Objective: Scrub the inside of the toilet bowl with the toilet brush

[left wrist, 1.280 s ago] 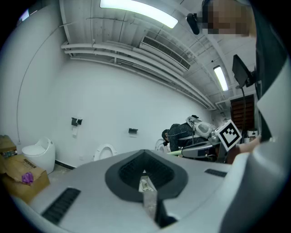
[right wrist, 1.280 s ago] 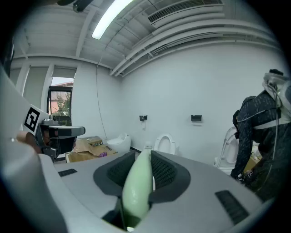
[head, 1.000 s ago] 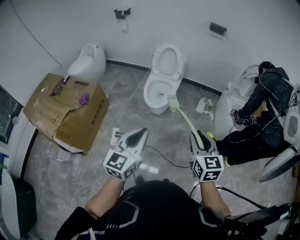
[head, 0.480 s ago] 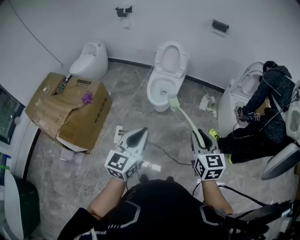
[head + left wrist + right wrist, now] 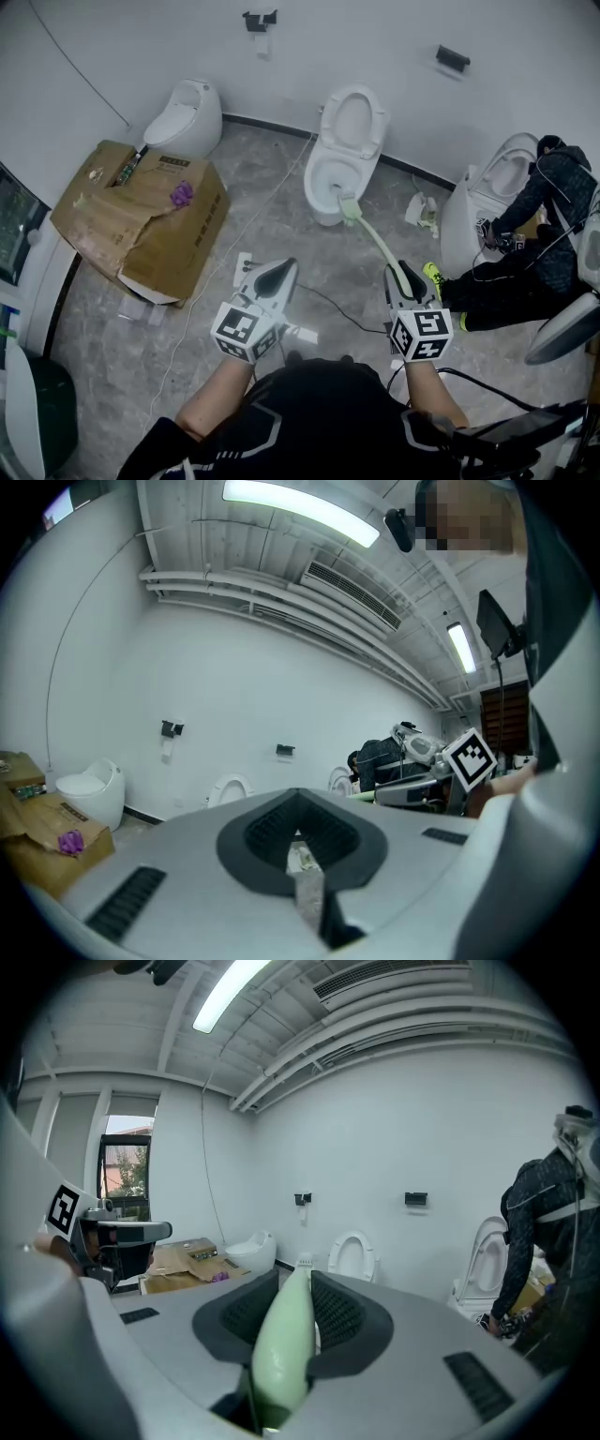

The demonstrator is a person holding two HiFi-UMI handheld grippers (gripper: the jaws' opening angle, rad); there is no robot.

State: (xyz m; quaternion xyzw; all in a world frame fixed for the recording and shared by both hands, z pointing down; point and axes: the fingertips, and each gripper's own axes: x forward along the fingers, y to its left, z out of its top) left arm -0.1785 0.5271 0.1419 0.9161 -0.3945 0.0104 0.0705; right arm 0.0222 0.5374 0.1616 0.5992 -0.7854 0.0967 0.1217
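Observation:
A white toilet (image 5: 330, 178) with its seat raised stands against the far wall. My right gripper (image 5: 401, 275) is shut on the pale green handle of the toilet brush (image 5: 377, 242). The brush head (image 5: 349, 208) reaches the front of the bowl, just outside its rim. In the right gripper view the green handle (image 5: 284, 1335) runs out between the jaws toward the toilet (image 5: 353, 1255). My left gripper (image 5: 275, 273) hovers over the floor to the left, shut with nothing in it. Its pads (image 5: 281, 834) meet in the left gripper view.
A torn cardboard box (image 5: 141, 220) lies at the left, with a rounded white toilet (image 5: 185, 117) behind it. A person in dark clothes (image 5: 534, 239) crouches at the right among more toilets (image 5: 487, 192). A power strip (image 5: 246, 268) and cables lie on the grey floor.
The head view has drifted a little, so the toilet and box sit slightly further right. Both grippers keep the same pose and the brush head stays at the bowl's front.

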